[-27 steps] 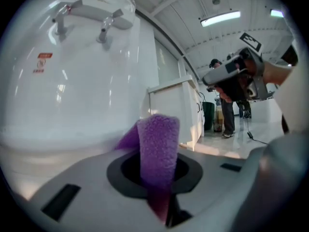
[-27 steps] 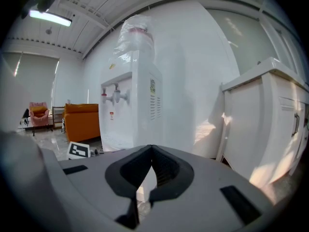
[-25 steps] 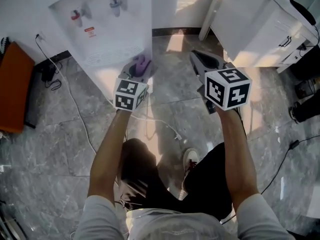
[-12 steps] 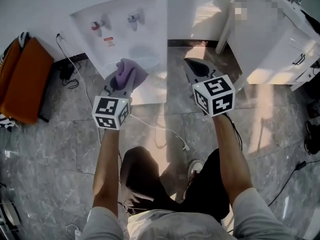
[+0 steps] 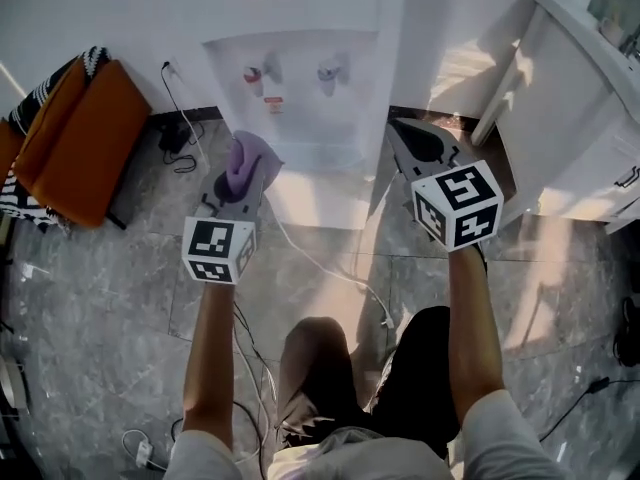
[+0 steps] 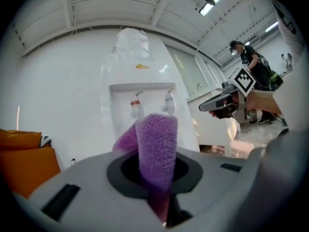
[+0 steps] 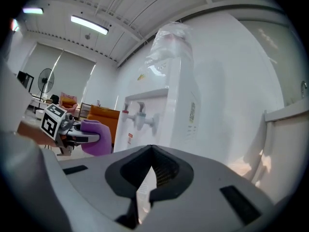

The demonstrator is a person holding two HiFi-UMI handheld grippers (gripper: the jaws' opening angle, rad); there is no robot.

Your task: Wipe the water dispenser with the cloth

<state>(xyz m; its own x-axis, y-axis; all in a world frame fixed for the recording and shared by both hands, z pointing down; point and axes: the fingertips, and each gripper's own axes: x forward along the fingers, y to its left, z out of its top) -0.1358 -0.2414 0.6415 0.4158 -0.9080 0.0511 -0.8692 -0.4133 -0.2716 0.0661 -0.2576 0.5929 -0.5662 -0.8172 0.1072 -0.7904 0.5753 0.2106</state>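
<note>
While the cloth (image 5: 247, 154) remains clamped as a purple fold between the closed jaws of the left gripper (image 5: 240, 180), it sits left of centre in the head view, level with the lower left edge of the water dispenser (image 5: 300, 28). The right gripper view shows the cloth left of the dispenser front with a gap between them, so wiping contact is judged not yet made. The dispenser occupies the upper centre of the frame, with the red tap (image 5: 253, 76) and blue tap (image 5: 326, 70) in its recess and a water bottle (image 6: 130, 42) on top. The right gripper (image 5: 405, 133) is held at the dispenser's right side, jaws together with nothing between them. A power cable (image 5: 320, 268) trails across the floor below, an orange seat (image 5: 90, 138) lies at upper left, and a white cabinet (image 5: 580, 98) at upper right.

Hazards:
- A stroke across the recess may catch a tap lever and release water.
- Only a fold is pinched, so drag against the panel may pull the cloth free.
- A hard push high on the body may rock the bottle.
- The cable is a trip risk.

Compared with half a second ago, the dispenser has shifted from upper left towards centre, its top label is now visible, and the cloth sits further left relative to its front.
</note>
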